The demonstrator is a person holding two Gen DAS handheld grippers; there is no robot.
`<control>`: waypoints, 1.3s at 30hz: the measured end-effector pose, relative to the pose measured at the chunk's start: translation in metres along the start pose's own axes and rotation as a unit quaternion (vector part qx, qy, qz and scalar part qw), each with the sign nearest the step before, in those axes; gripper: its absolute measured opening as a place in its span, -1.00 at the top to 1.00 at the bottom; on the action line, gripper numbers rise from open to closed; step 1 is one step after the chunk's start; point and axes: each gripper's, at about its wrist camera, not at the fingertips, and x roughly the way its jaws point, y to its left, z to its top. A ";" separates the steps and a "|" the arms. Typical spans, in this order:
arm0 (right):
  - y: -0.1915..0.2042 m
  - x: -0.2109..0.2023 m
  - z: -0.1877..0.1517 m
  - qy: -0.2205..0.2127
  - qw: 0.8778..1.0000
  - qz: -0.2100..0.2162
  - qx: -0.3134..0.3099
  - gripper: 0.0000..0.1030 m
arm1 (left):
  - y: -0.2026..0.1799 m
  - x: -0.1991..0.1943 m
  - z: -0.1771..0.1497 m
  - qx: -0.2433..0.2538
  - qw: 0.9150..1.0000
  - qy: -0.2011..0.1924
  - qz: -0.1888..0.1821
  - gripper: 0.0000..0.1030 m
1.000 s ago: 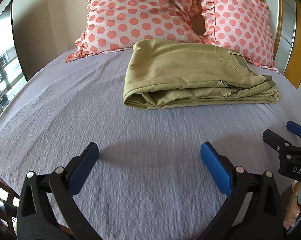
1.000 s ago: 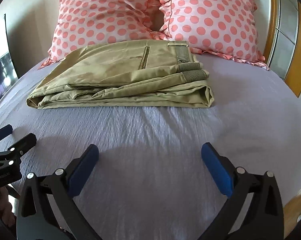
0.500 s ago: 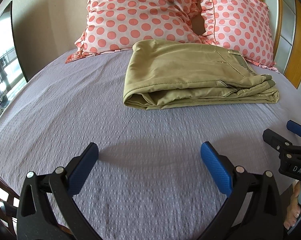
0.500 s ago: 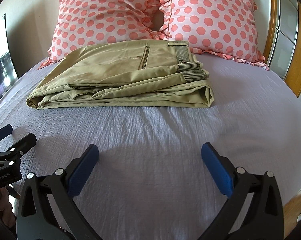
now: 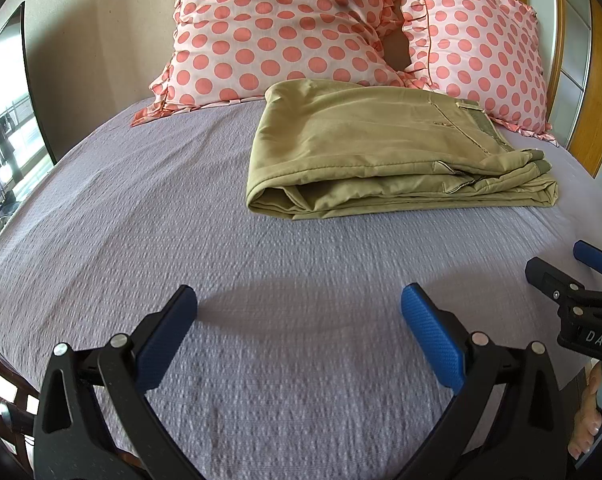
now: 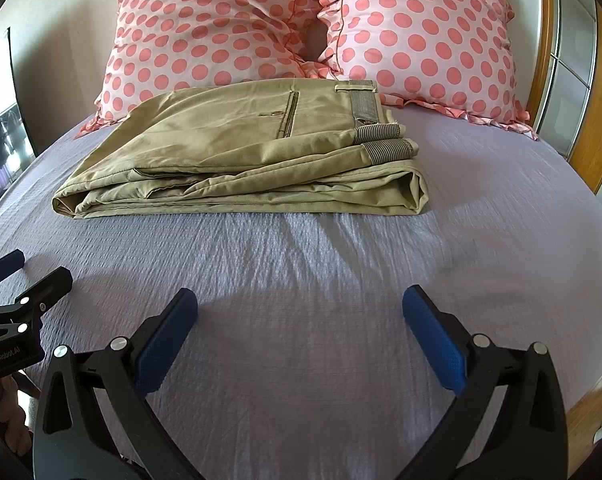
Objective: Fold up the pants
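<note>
The pants (image 5: 385, 152), khaki in colour, lie folded into a flat layered rectangle on the bed (image 5: 149, 208), which is covered with a lilac textured sheet. In the left wrist view the bundle sits at about 1 o'clock from the left tool (image 5: 299, 312); in the right wrist view it sits at about 11 o'clock from the right tool (image 6: 300, 312). The far edge of the pants touches the foot of two pink polka-dot pillows (image 6: 285, 20), which stand side by side against the wall at 12 o'clock. The striped waistband (image 6: 381, 136) shows at the right end of the bundle, stacked in layers, with a zipped pocket on the top face. The rounded fold faces the left end.

Left tool: fingers wide apart, blue pads (image 5: 431, 340) facing one another, nothing between them. It sits low over bare sheet, well apart from the pants.

Right tool: fingers likewise wide apart, gripping nothing, over bare sheet and well apart from the pants. The sheet shows light creases between this tool and the near edge of the bundle.

Each tool appears at the edge of the other's view, at 3 o'clock and 9 o'clock respectively. A wooden frame (image 6: 597, 120) with glazed panels stands at 2 o'clock.
</note>
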 end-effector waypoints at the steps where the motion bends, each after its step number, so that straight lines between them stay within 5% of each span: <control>1: -0.001 0.000 0.000 0.000 1.000 0.000 0.000 -0.97 | 0.000 0.000 0.000 0.000 1.000 0.000 0.000 -0.97; 39: -0.002 0.000 0.000 0.000 1.000 0.001 -0.001 -0.97 | -0.002 0.004 0.007 0.002 0.999 0.034 -0.004 -0.97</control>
